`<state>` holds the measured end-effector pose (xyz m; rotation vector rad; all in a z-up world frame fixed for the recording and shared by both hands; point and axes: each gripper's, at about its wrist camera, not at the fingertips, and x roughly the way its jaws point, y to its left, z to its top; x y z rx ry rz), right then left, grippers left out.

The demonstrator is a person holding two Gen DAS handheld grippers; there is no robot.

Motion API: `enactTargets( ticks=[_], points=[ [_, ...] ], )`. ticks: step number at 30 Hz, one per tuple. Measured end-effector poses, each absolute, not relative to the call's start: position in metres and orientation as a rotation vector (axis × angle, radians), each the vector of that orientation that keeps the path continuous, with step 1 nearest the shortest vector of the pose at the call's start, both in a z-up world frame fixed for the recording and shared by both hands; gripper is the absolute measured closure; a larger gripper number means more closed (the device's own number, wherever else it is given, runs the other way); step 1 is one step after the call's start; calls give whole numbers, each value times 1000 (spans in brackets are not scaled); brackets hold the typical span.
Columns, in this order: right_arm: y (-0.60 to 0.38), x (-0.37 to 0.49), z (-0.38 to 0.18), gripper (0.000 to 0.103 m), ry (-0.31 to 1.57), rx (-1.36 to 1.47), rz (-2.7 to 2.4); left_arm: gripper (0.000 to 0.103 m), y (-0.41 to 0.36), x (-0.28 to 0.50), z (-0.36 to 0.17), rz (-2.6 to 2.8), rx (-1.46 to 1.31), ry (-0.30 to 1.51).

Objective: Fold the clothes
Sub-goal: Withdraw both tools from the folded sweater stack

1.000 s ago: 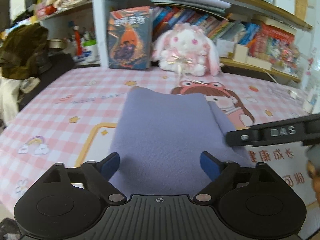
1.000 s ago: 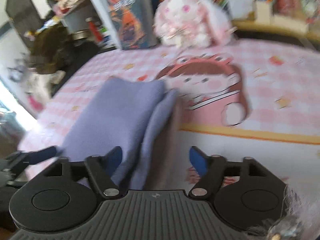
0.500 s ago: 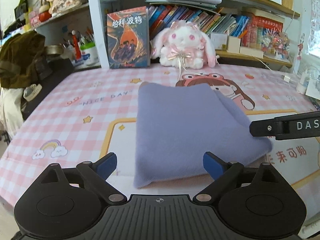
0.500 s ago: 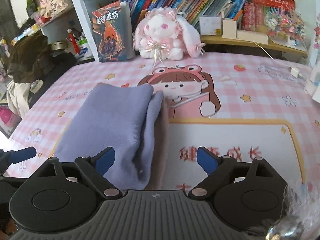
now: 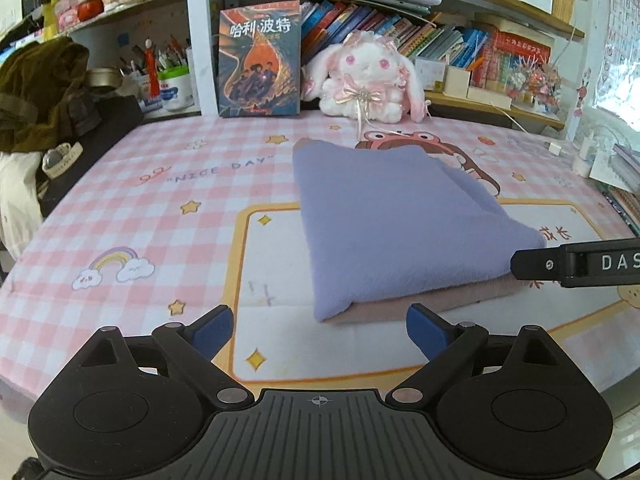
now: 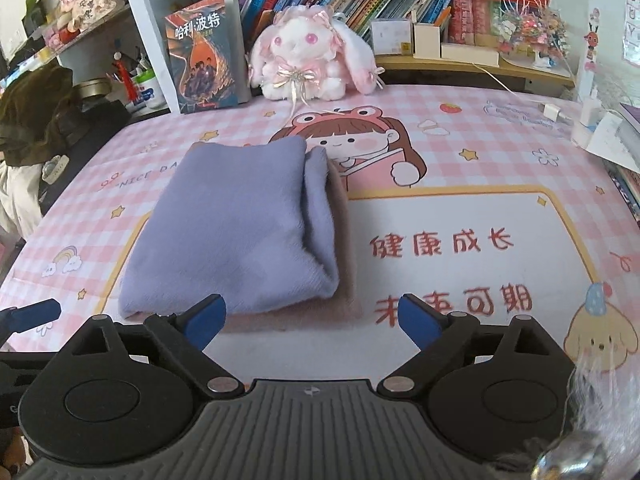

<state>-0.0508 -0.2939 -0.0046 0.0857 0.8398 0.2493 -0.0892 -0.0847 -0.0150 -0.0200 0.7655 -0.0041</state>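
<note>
While both tools hang back from the work, folded lavender garment [image 5: 400, 224] lies flat on pink checked mat [image 5: 140, 208], dead ahead of left gripper [image 5: 320, 330] and ahead-left of right gripper [image 6: 310, 320]. Both sets of jaws spread wide, empty, nothing between the blue pads [image 5: 212, 326].

Long axis runs away from the grippers, toward plush rabbit [image 6: 310, 66] and upright book [image 5: 259, 58] at the far edge. Near short edge just beyond the fingertips, not touching. Left gripper squarer to it; right gripper nearer the layered side edge.

Left view: right tool's finger [image 5: 576, 264] entering from the right, just beside the near right corner; contact cannot be told. Right view only: 2 stacked lavender layers over a pinkish-brown underlayer [image 6: 346, 240] protruding along the right side, plus left fingertip [image 6: 32, 314] low at far left.

Judgement: fold looks nearly done; any next grasp likely suits that right-hand edge.
</note>
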Motion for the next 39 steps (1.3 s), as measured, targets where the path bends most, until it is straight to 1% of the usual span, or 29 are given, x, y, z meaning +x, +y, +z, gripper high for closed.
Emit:
enactTargets(
  ticks=[16, 39],
  points=[
    [-272, -78, -7, 8, 850, 77, 198, 8, -63, -104, -18, -104, -62, 773],
    [-266, -81, -12, 8, 889, 94, 151, 8, -46, -99, -28, -133, -136, 825]
  ],
)
